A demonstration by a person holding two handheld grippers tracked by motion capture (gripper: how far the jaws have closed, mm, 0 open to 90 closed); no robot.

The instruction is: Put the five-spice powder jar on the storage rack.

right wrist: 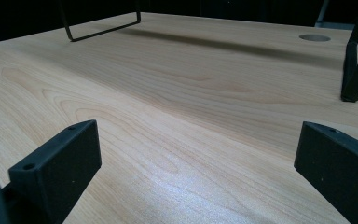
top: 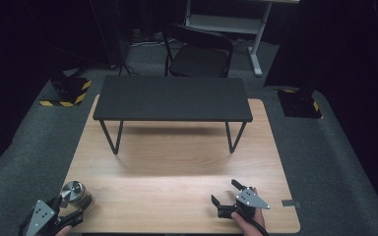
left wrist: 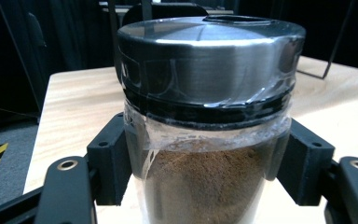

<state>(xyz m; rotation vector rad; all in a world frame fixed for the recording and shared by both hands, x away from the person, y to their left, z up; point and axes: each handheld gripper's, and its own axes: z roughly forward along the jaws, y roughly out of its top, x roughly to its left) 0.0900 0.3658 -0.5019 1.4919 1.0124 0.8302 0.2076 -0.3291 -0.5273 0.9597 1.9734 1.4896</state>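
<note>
Here, pale wooden table (top: 177, 162) in a dark room, black shelf (top: 172, 98) at far side, left gripper (top: 61, 209) clamping a spice jar (left wrist: 205, 116), right gripper (top: 224, 194) wide, empty.

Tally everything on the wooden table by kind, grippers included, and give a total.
Jar of brown powder with a metal lid: 1
Black shelf riser: 1
Gripper: 2, left gripper and right gripper
Total: 4
</note>
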